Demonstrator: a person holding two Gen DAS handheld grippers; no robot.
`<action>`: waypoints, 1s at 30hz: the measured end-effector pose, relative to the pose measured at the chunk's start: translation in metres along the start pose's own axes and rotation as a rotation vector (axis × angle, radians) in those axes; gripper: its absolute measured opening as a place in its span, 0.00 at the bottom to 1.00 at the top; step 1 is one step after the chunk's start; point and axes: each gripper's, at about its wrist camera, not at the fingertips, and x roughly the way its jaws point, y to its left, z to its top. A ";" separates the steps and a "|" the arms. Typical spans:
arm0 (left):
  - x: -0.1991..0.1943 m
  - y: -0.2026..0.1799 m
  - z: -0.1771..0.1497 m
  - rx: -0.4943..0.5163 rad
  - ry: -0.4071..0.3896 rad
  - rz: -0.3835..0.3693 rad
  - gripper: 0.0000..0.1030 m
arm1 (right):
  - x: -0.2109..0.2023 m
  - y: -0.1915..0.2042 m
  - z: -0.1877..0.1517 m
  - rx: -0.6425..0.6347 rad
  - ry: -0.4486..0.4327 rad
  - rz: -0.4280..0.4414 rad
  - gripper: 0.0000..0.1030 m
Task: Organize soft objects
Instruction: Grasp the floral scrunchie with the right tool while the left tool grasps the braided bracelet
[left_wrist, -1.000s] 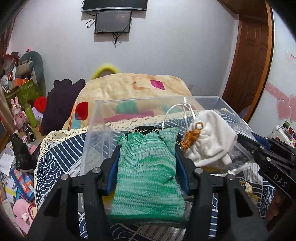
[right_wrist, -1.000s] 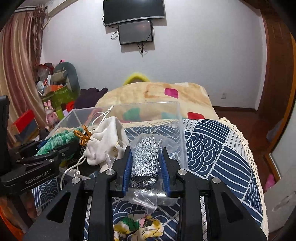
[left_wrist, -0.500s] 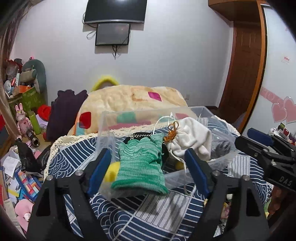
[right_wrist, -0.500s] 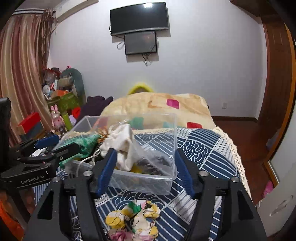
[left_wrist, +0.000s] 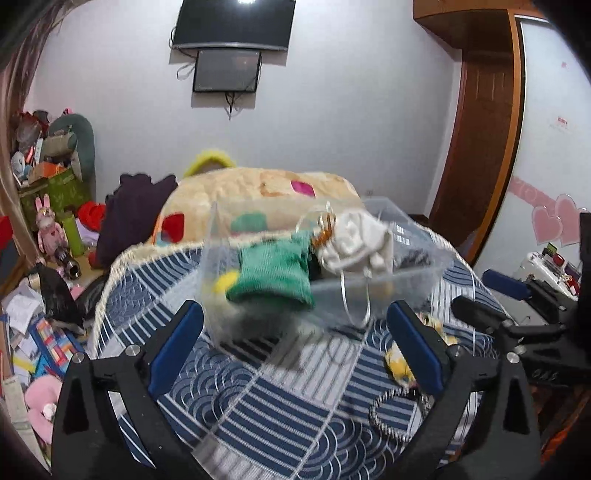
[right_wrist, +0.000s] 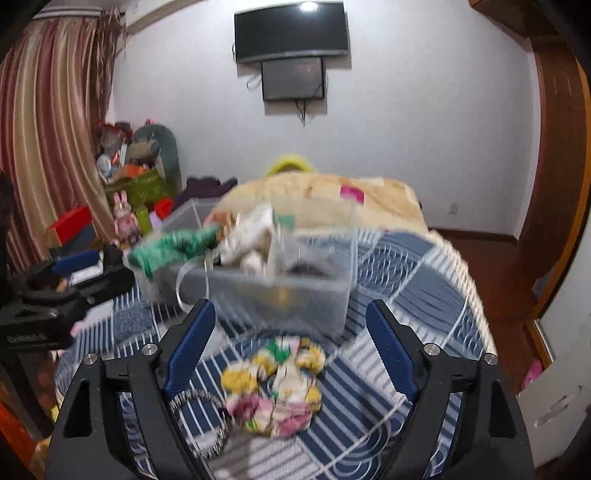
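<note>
**Soft things in the clear bin, both tongs spread and empty**

The clear plastic bin (left_wrist: 402, 273) sits on the blue-and-white patterned cover (left_wrist: 258, 387) and holds the soft items. A green knit piece (left_wrist: 273, 273) droops over its near rim, and a white cloth pouch (left_wrist: 354, 243) with an orange tie lies just beside it (both blurred). A dark item (right_wrist: 308, 267) rests lower in the bin; what it is cannot be made out.

On the cover in front of the bin lies a floral scrunchie (right_wrist: 277, 387), yellow, pink and white, with a black-and-white patterned band (right_wrist: 207, 402) just beside it.

The left gripper (left_wrist: 295, 347) has its jaws spread wide with nothing between them, held in front of the bin. The right gripper (right_wrist: 291, 343) is likewise released and empty, above the scrunchie.

Beyond the bin is a beige quilt (left_wrist: 266, 192) with coloured patches. A wall-mounted screen (left_wrist: 231, 24) hangs behind, and a pink rabbit toy (left_wrist: 48, 225) stands among clutter at the side.
</note>
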 end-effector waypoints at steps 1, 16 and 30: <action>0.003 -0.001 -0.006 -0.002 0.018 -0.013 0.98 | 0.006 0.001 -0.007 0.000 0.022 0.003 0.80; 0.023 -0.021 -0.062 0.010 0.168 -0.113 0.69 | 0.031 0.008 -0.047 0.001 0.151 0.021 0.58; 0.027 -0.052 -0.081 0.106 0.198 -0.159 0.20 | 0.019 -0.005 -0.050 0.010 0.118 0.006 0.17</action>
